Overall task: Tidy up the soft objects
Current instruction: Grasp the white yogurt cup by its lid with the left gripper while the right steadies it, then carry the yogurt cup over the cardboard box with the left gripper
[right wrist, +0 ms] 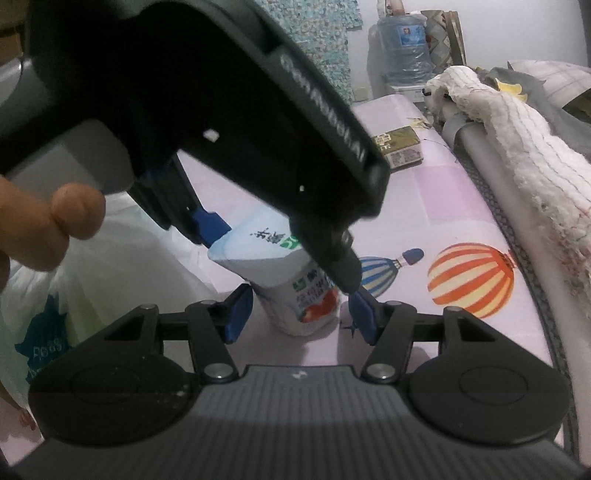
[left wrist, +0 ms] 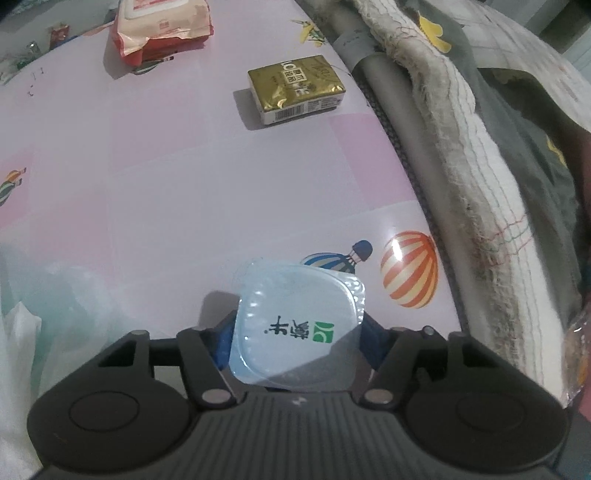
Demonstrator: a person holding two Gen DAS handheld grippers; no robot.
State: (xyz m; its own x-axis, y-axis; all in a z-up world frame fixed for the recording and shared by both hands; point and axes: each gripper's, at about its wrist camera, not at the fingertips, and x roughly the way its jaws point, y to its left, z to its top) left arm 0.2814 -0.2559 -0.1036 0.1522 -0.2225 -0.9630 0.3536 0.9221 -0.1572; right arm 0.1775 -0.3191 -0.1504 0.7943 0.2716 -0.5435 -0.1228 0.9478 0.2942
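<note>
The yoghurt cup (right wrist: 295,280) stands tilted on the pink tablecloth (left wrist: 184,184) beside its printed striped balloon, the left gripper (left wrist: 295,332) clamped at its foil-lidded rim and the right gripper (right wrist: 299,314) parted around its base; light, thin-walled, likely crushable, so grip low.

The yogurt cup (right wrist: 295,291) is standing on the pink counter (left wrist: 184,177), and it is the thing to steer around. Beyond the cup, a wide bare patch of counter is lying open as far as the gold pack (left wrist: 297,88) and the red wipes pack (left wrist: 162,29). On the cup's right, a thick blanket roll (left wrist: 472,155) is running along the counter edge and blocking that side. On its left, a white plastic bag (right wrist: 92,258) is crowding in. Above the cup, the left tool (right wrist: 280,247) is filling the room overhead, while the right tool (right wrist: 299,314) is sitting low in front, its blue fingers (right wrist: 238,314) standing just beside the cup.
</note>
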